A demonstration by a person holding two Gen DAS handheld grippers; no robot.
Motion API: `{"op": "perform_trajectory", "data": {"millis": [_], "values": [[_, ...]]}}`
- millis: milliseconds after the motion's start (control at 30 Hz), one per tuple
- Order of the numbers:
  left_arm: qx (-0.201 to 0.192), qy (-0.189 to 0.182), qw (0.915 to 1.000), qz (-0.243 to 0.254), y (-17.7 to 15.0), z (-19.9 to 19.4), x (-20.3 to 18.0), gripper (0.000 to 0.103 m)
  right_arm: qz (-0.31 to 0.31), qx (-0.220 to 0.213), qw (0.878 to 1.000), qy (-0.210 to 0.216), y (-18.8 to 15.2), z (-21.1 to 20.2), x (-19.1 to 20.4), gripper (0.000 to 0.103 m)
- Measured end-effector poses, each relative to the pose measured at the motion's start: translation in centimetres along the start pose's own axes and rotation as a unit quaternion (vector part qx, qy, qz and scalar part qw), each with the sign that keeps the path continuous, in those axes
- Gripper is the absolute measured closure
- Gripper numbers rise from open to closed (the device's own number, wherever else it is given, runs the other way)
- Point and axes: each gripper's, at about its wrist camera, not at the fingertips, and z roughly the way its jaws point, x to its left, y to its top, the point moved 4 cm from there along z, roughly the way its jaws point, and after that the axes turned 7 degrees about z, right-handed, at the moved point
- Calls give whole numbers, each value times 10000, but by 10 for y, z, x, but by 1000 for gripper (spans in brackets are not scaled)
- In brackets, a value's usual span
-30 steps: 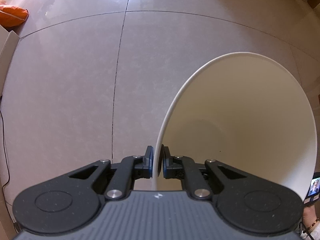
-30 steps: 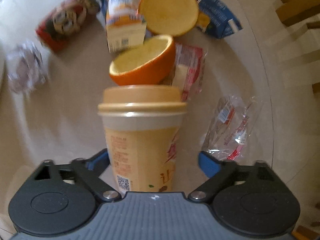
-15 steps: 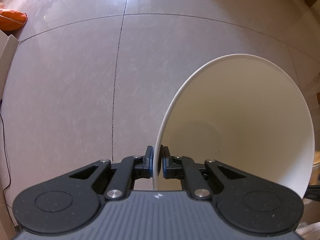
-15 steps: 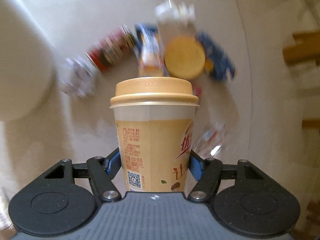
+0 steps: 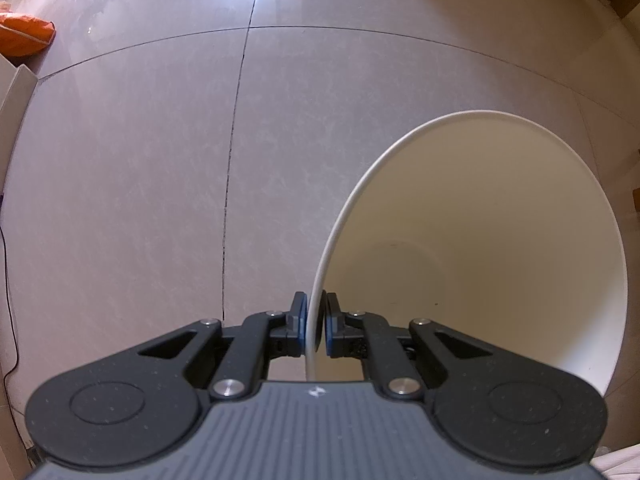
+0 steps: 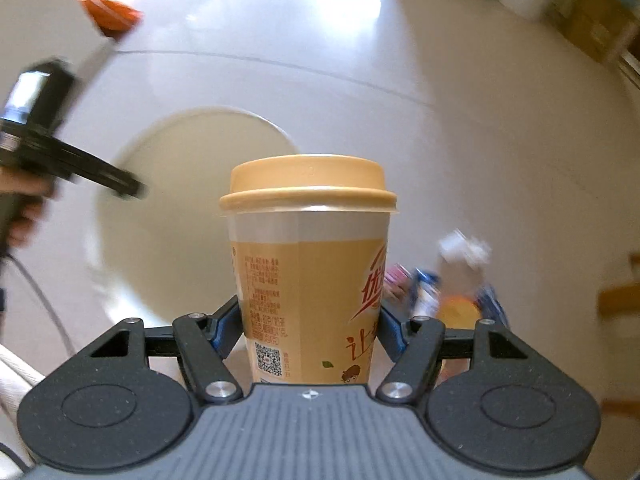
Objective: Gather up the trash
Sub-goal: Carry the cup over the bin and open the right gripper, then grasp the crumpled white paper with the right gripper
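Left claw (image 5: pixel 313 330): my matte black linkage arms, faintly speckled, with blue pads on the fingertips (image 5: pixel 301 320).
Right claw (image 6: pixel 310 322): same black arms, blue pads.
Screws: two silver pivot screws per claw, plus smaller ones further out.
Body: grey ribbed housing, small white emblem at its front edge; round embossed discs on both black side lobes.
Cable: thin dark lead beside my left hand (image 6: pixel 18 204).

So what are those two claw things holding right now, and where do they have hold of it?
The left gripper pinches the white bin by its rim. The right gripper clamps the lidded paper cup around its lower body.
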Motion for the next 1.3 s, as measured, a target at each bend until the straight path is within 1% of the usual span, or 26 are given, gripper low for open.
{"op": "perform_trajectory", "data": {"millis": [167,233,267,300,367,467,567,667,733,867,967,1067,1167,1233,1300], "values": [[-7,-4,10000,17,0,-1,-1,96,-262,-47,9988,413,16,9,42,29],[-17,-21,10000,19,0,-1,0,96,-316,-105,9985,434,19,12,53,20],[-22,-24,10000,19,0,-1,0,96,-326,-176,9984,425,20,11,52,13],[-25,-26,10000,18,-1,-1,1,96,-322,-255,9982,426,20,10,50,8],[-18,-18,10000,7,-1,-1,1,96,-247,-370,9982,390,14,5,40,4],[-23,-18,10000,-4,0,-1,1,96,-119,-434,9985,302,14,8,27,4],[-31,-13,10000,8,-1,-2,1,96,-58,-592,9981,133,5,11,9,3],[-35,-23,10000,-1,-1,-2,1,96,73,-781,9968,-137,-10,16,-12,2],[-33,-35,10000,-23,-2,-2,2,96,192,-819,9960,-288,-24,25,-28,2],[-29,-9,10000,8,-1,-2,3,96,466,-857,9938,-534,-59,64,-58,2],[-40,17,10000,30,-2,-3,0,96,526,-808,9940,-516,-85,104,-63,2],[-28,25,10000,16,-2,-1,0,96,780,-677,9939,-396,-102,146,-65,4],[-47,24,10000,34,-1,-1,-1,96,1007,-539,9926,-414,-114,184,-68,7],[-43,21,10000,17,-2,0,-1,96,1175,-457,9913,-391,-118,203,-70,9],[-40,5,10000,9,-3,-1,0,96,1311,-457,9897,-362,-117,212,-74,10]]}}
